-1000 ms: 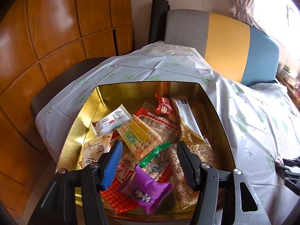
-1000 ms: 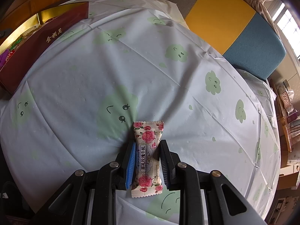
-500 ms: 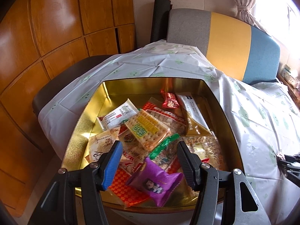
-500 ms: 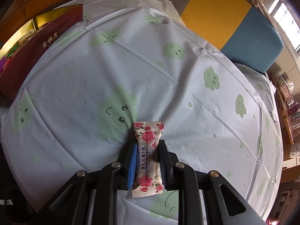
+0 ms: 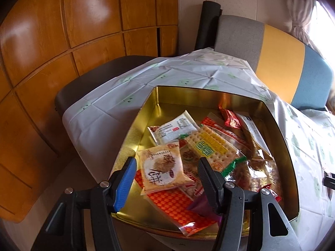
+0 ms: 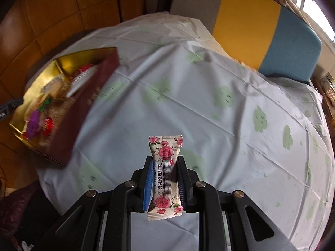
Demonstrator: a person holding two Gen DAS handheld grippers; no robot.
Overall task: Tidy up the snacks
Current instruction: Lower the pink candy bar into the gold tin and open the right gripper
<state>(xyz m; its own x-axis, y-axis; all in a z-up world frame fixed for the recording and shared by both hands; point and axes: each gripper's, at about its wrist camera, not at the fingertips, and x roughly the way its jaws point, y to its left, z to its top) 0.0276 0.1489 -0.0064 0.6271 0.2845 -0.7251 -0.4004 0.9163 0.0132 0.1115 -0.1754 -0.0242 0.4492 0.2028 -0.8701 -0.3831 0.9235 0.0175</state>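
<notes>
My right gripper (image 6: 164,165) is shut on a rose-print candy packet (image 6: 165,167) and holds it above the tablecloth. The gold snack box (image 5: 159,100) with dark red outer walls (image 6: 83,108) sits at the table's left edge, filled with several snack packets. My left gripper (image 5: 165,171) is open and empty above the box's near end, over a beige biscuit packet (image 5: 163,169). A cracker packet (image 5: 211,148) and a purple packet (image 5: 201,205) lie beside it.
The round table wears a pale cloth with green faces (image 6: 209,96). A grey, yellow and blue chair back (image 6: 251,25) stands behind it. A dark chair seat (image 5: 94,79) and wood panel wall (image 5: 62,31) are at the left.
My right gripper has lifted the candy packet off the cloth and swung towards the box. My left gripper has shifted left over the box, from the purple packet to the beige packet.
</notes>
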